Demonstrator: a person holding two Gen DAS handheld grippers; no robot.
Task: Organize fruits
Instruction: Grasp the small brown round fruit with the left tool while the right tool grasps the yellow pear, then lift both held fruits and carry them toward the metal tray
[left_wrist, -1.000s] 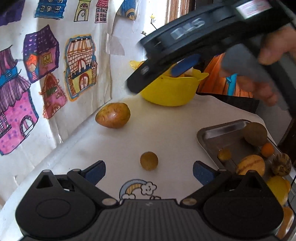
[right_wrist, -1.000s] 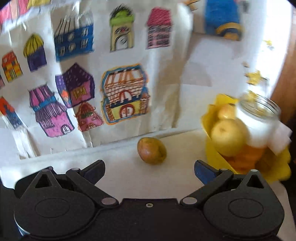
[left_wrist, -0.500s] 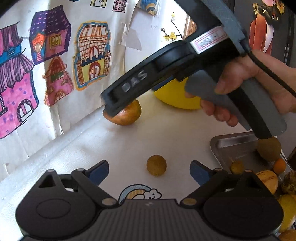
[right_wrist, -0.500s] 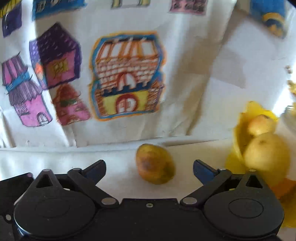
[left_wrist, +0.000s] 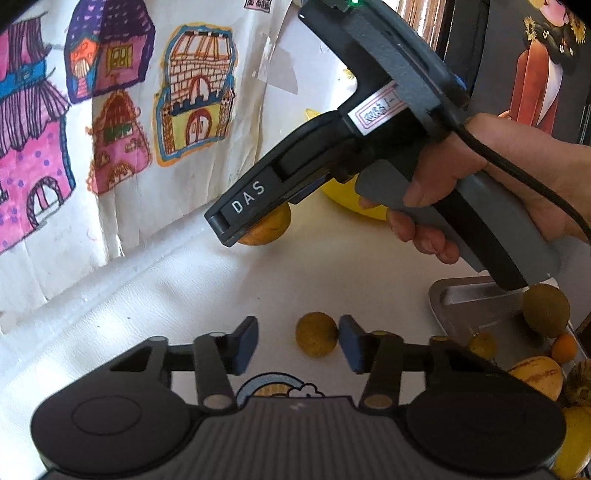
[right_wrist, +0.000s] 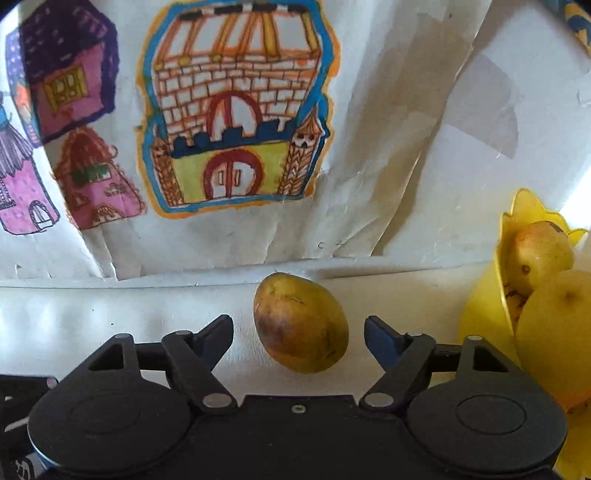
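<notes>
Left wrist view: one small round fruit (left_wrist: 316, 334) between narrowed, not-yet-gripping left gripper (left_wrist: 298, 345) fingers.

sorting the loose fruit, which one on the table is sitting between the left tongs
The small round brown fruit, lying by the right pad of the left tongs. The larger oval fruit lies farther back, under the right tongs.

Bright daylight from right, soft shadows, fisheye-bent edges, slight blur
</notes>
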